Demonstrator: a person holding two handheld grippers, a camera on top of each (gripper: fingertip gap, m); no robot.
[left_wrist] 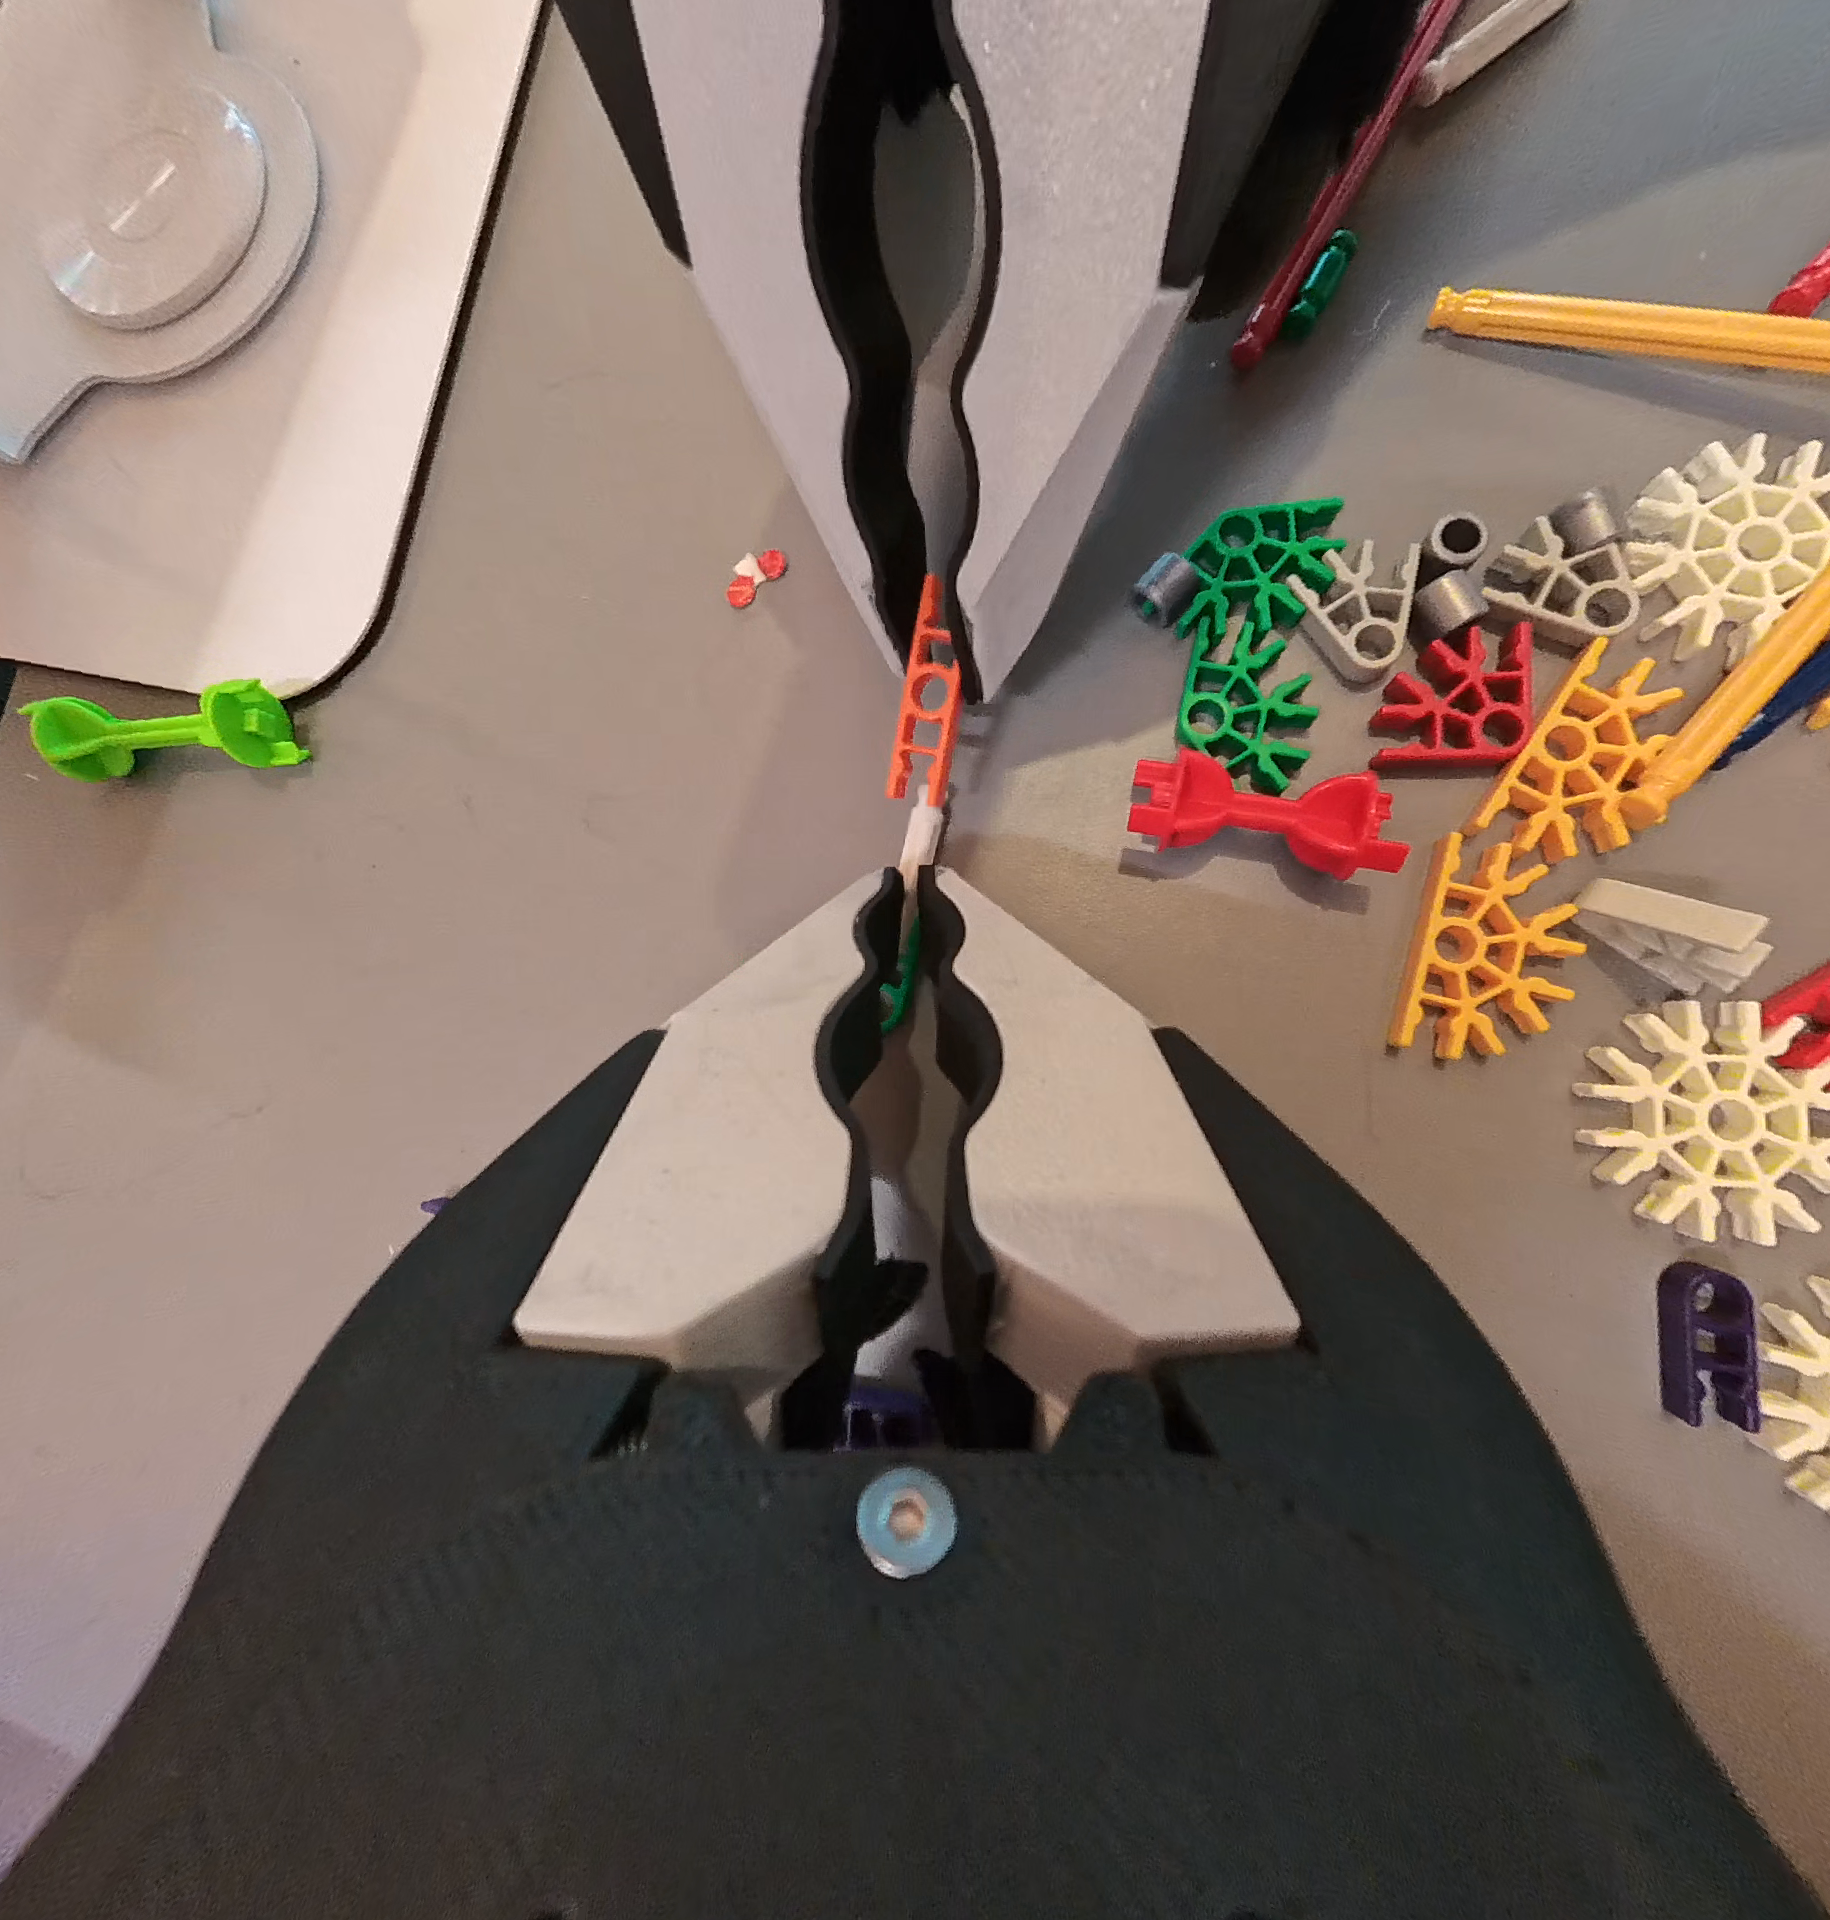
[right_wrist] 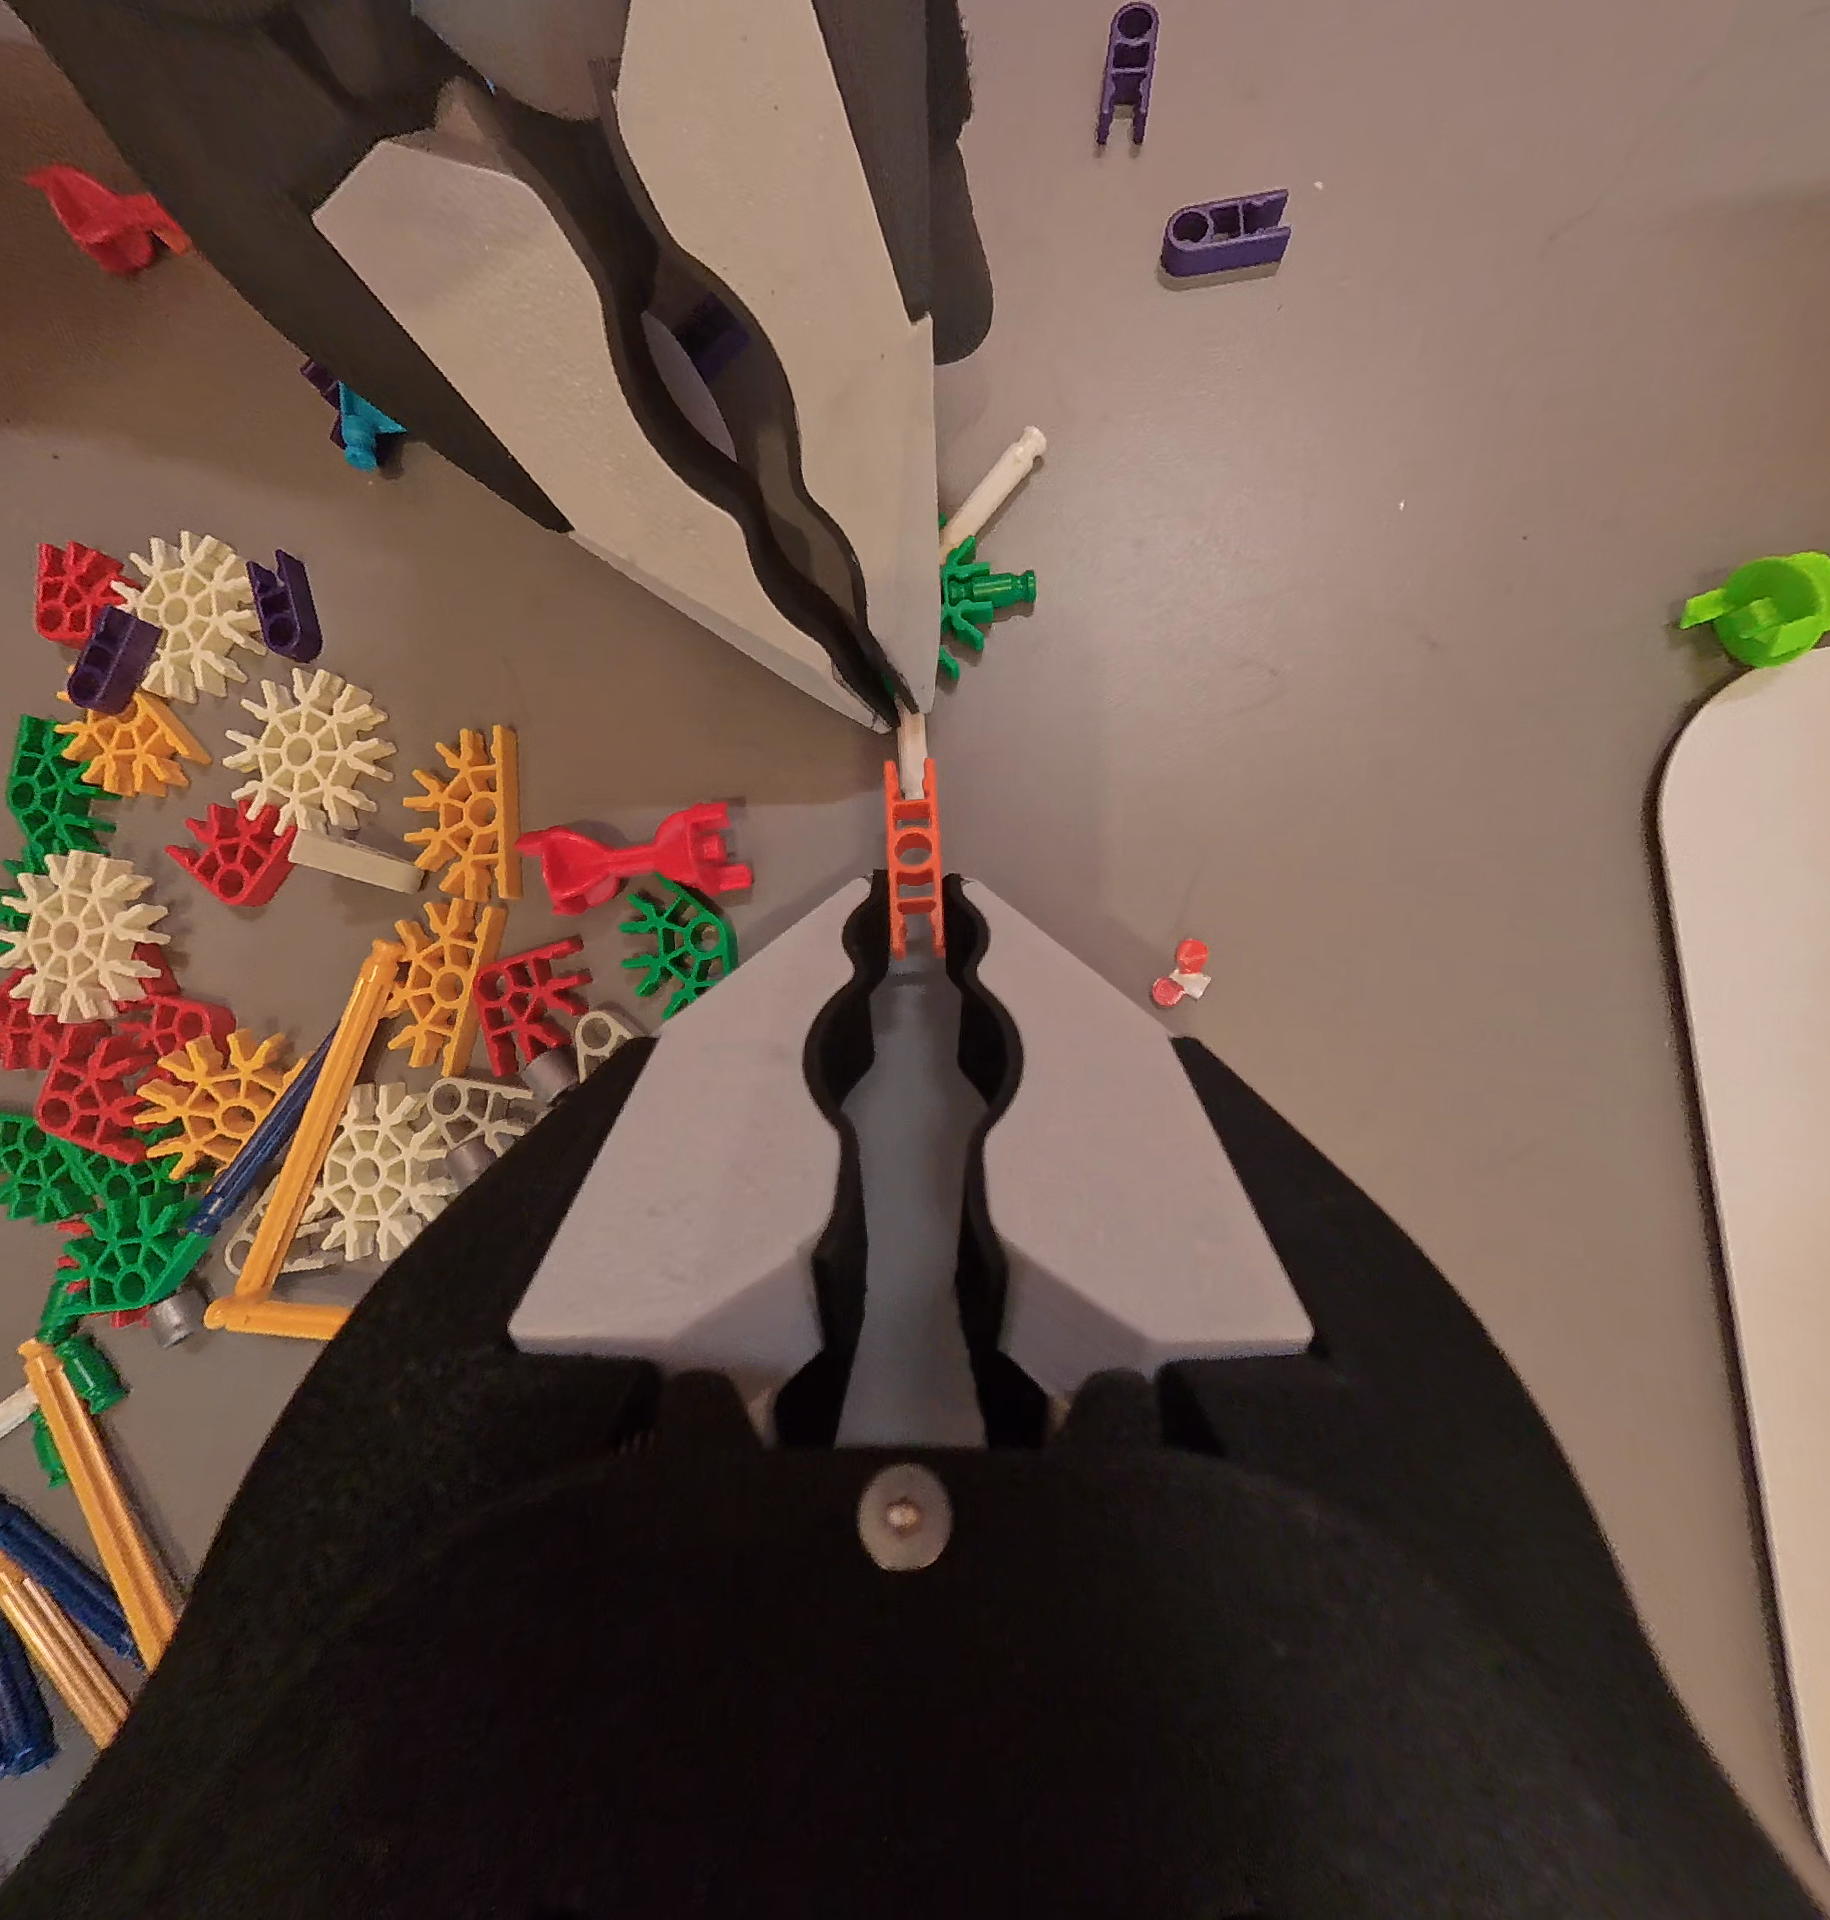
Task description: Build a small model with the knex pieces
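My left gripper [left_wrist: 906, 888] is shut on a short white rod [left_wrist: 921, 831] that carries a green connector [left_wrist: 900, 987] between the fingers. My right gripper [right_wrist: 913, 888] is shut on an orange connector [right_wrist: 913, 852]. The two grippers face each other tip to tip above the grey table. The white rod's free end [right_wrist: 911, 743] sits in the orange connector's end slot. In the right wrist view the left gripper [right_wrist: 903, 717] comes in from the upper left, with the green connector [right_wrist: 968, 608] and another white rod [right_wrist: 994, 483] sticking out behind it. The right gripper [left_wrist: 937, 675] comes from the top of the left wrist view.
A pile of coloured connectors [left_wrist: 1576, 748] and yellow rods [left_wrist: 1669, 332] lies to one side, with a red piece [right_wrist: 641, 857] nearest. A lime green piece [left_wrist: 163, 727] lies by a white board [left_wrist: 215, 468]. Two purple connectors [right_wrist: 1223, 234] and a small red bit [right_wrist: 1181, 971] lie apart. My two grippers' fingertips are within a few centimetres of each other. My right tips are roughly 5 centimeters from the small red bit [right_wrist: 1181, 971]. It turns up in the left wrist view [left_wrist: 752, 576] as well.
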